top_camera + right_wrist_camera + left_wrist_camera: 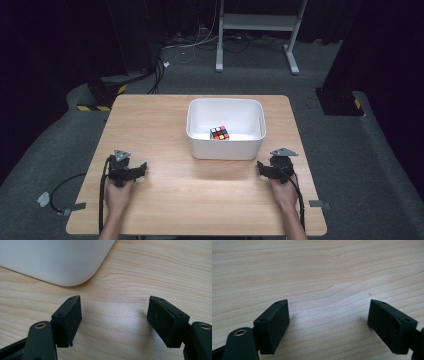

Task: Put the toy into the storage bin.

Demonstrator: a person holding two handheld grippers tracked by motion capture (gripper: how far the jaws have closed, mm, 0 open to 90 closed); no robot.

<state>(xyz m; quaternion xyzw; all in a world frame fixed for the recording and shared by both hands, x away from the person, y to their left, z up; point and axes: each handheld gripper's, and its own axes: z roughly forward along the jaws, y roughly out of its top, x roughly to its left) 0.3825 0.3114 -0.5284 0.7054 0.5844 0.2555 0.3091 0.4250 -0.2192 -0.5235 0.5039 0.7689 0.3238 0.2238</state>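
In the high view, a white bin (225,129) stands on the wooden surface (160,125), toward its far middle, and a colourful puzzle cube (219,133) lies on the bin's floor, apart from its walls. The left hand-held gripper (141,168) rests near the surface's front left, well apart from the bin; the right hand-held gripper (261,167) rests just beside the bin's front right corner. Both point inward, as if parked with the cube dropped off inside.

In the left gripper view, the left hand-held gripper (328,321) stands released, its jaws wide apart over bare wood (317,270), grasping nothing.

In the right gripper view, the right hand-held gripper (113,317) is likewise released, with nothing between its jaws. The bin's rounded corner (57,260) sits just ahead, apart from the jaws.
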